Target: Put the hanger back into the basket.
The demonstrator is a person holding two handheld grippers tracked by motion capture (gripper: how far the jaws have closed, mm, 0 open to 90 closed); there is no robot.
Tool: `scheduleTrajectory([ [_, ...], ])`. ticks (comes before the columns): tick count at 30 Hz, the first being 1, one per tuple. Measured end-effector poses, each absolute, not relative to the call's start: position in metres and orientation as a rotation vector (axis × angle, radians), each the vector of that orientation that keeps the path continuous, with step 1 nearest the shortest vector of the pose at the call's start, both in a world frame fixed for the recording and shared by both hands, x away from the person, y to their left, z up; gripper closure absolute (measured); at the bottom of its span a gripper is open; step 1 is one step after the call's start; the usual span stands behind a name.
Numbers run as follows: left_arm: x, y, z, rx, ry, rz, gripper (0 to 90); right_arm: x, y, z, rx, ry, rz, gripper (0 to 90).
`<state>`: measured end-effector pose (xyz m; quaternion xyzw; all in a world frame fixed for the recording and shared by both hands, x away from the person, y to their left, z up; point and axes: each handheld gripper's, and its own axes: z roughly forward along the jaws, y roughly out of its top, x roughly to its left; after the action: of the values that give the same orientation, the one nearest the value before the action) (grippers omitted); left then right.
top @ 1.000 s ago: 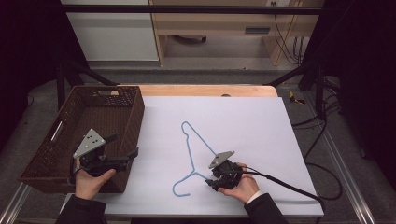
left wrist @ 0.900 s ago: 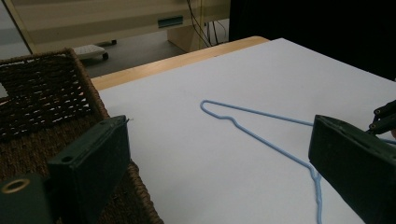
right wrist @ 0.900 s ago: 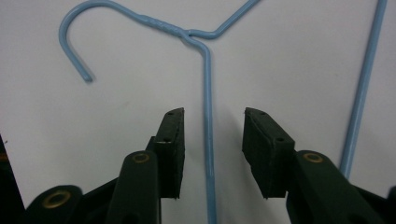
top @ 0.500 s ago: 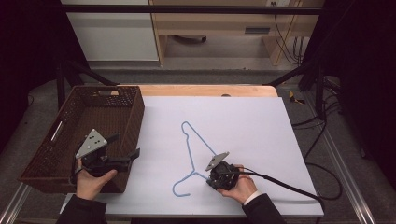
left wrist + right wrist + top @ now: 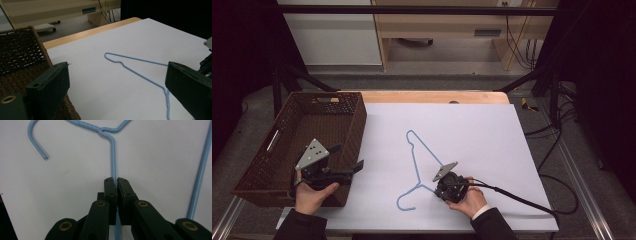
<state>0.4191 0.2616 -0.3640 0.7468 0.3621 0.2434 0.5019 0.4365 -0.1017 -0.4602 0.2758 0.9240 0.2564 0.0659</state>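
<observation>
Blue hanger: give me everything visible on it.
The hanger is thin light-blue wire, apparently coated, bent into a triangle with a twisted neck and an open hook. It lies flat on the white sheet, hook toward the person's side, the far corner pointing toward the table's back edge. The basket sits apart on its left. The right gripper has just closed its jaws on one shoulder wire just past the neck; the wire runs between the pads. Nothing else touches it.

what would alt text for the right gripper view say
The right claw is shut on a thin arm of the blue wire hanger lying on the white table. The hanger's hook curls away at upper left.
</observation>
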Motion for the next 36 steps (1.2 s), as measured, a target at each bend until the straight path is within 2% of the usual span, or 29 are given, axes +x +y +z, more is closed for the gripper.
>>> scheduleTrajectory([
  [10,0.418,0.253,-0.366,1.828,0.851,0.576,5.4,0.438,-0.105,-0.459,0.795,2.793,0.804,87.6],
  [36,0.414,0.225,-0.38,1.907,0.787,0.507,5.2,0.443,-0.131,-0.43,0.899,2.707,1.106,87.7],
])
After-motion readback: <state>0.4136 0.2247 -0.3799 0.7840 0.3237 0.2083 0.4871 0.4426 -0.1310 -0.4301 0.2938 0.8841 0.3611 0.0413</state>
